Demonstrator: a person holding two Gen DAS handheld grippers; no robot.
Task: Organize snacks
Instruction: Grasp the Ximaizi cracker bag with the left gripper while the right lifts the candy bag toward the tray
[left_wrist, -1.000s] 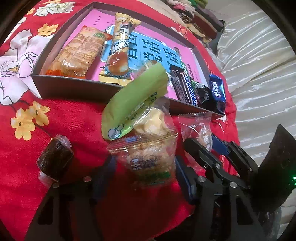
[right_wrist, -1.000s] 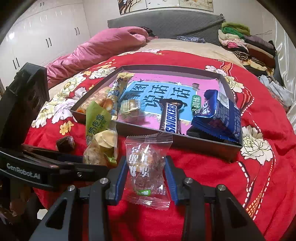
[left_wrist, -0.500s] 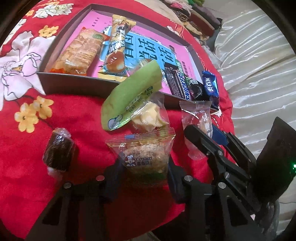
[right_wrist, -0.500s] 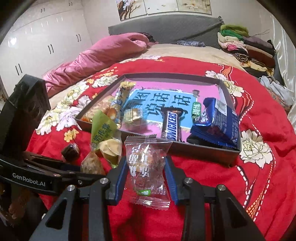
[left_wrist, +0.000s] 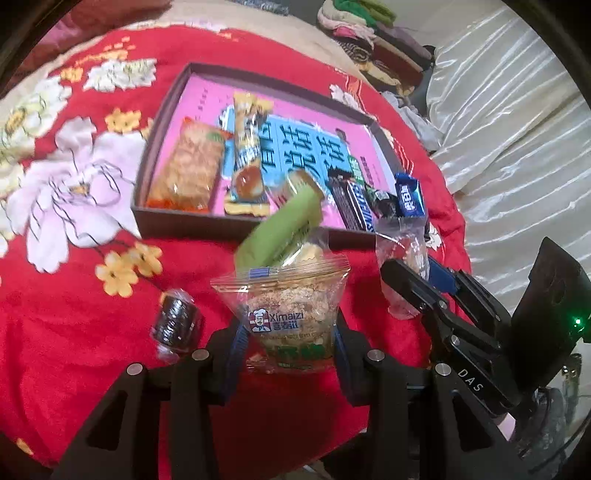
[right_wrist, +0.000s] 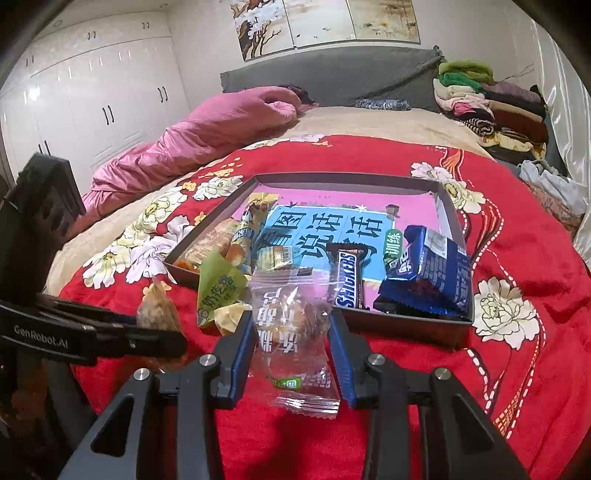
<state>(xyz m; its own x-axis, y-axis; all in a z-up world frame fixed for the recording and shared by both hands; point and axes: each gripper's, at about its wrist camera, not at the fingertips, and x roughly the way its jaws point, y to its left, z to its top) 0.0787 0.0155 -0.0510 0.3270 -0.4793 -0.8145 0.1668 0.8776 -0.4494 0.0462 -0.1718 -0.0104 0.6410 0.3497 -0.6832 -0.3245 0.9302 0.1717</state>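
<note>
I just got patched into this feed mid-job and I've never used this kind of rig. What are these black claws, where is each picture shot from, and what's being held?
They are two hand-held grippers carried by a person; each picture comes from a camera on one gripper, looking along its fingers. The left gripper grips a clear Ximaizi snack bag. The right gripper grips a clear packet. Ahead, on a red floral bedspread, a shallow box holds a Snickers bar, blue packs and others. A green packet and a small dark candy lie loose.

A clear Ximaizi snack packet (left_wrist: 288, 317) stands upright near the shallow snack-lined box (left_wrist: 162, 210).
</note>
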